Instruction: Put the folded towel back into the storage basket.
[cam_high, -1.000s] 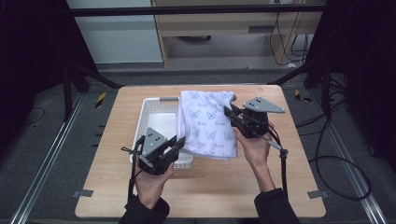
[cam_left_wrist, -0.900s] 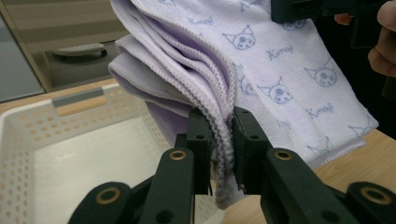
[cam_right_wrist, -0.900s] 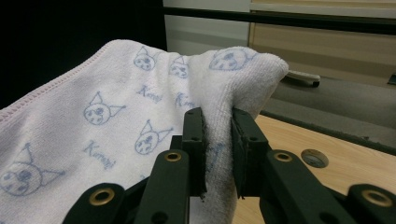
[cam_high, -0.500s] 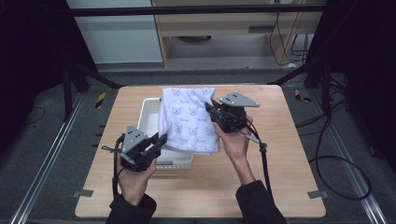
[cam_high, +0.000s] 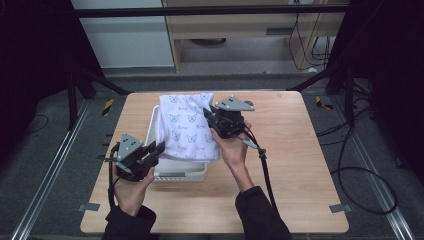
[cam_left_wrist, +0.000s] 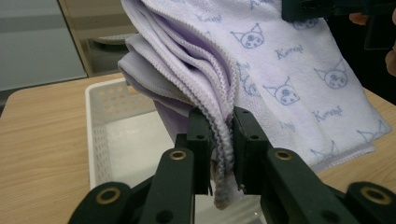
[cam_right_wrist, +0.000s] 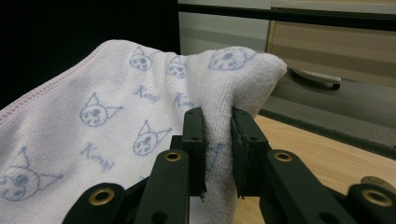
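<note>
A folded lilac towel (cam_high: 187, 127) printed with blue cat faces hangs between my two grippers over a white perforated basket (cam_high: 180, 172). My left gripper (cam_high: 159, 148) is shut on the towel's near left corner, where the layered hems (cam_left_wrist: 223, 140) are pinched between its jaws. At the towel's far right corner my right gripper (cam_high: 209, 114) is shut on a bunched fold (cam_right_wrist: 218, 135). The towel (cam_right_wrist: 107, 126) spreads out to the left of that grip. In the left gripper view the basket (cam_left_wrist: 100, 121) lies below the towel (cam_left_wrist: 289, 74), and most of the basket's floor is hidden in the high view.
The basket stands left of centre on a light wooden table (cam_high: 310, 165). A black cable (cam_high: 264, 165) trails from my right gripper across the table. Beyond the far edge are a cabinet (cam_high: 240, 30) and a dark frame rail (cam_high: 210, 10).
Both hands have carried the towel to the left, from the basket's right side to over its middle. The left gripper has moved left and slightly nearer; the grips have not changed.
</note>
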